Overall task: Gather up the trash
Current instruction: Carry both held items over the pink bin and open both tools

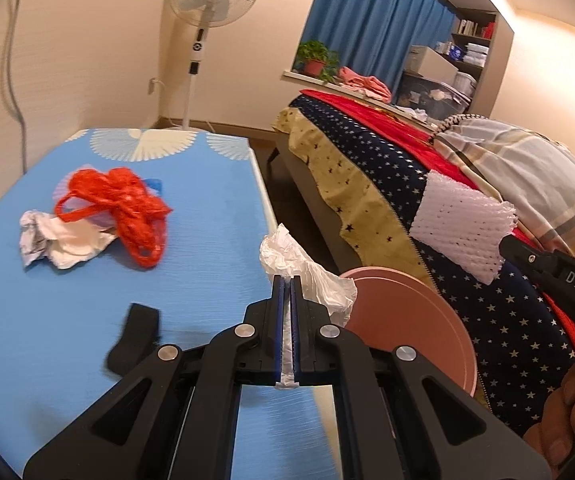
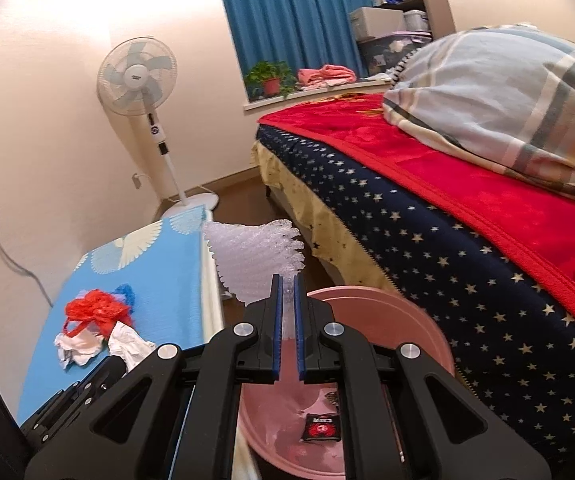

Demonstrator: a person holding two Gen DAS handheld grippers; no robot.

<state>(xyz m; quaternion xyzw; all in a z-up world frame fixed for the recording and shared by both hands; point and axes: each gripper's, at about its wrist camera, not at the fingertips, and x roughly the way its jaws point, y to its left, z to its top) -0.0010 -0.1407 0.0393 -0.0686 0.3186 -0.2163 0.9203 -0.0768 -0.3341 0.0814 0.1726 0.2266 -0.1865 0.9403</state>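
Two tools w/ trash, pink bin (image 2: 387, 304) part hidden

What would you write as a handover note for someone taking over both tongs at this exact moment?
Left tongs: shut on a crumpled white plastic bag, held at the table's right edge beside the pink bin.
Right tongs: shut on a white foam net sleeve, held above the bin's far rim.
Done: one small dark packet already lies in the bin.
Left: drop both held pieces in, then fetch the red plastic bag and the crumpled white paper from the blue table. A scrap of blue peeks from behind the red bag; unclear what it is.
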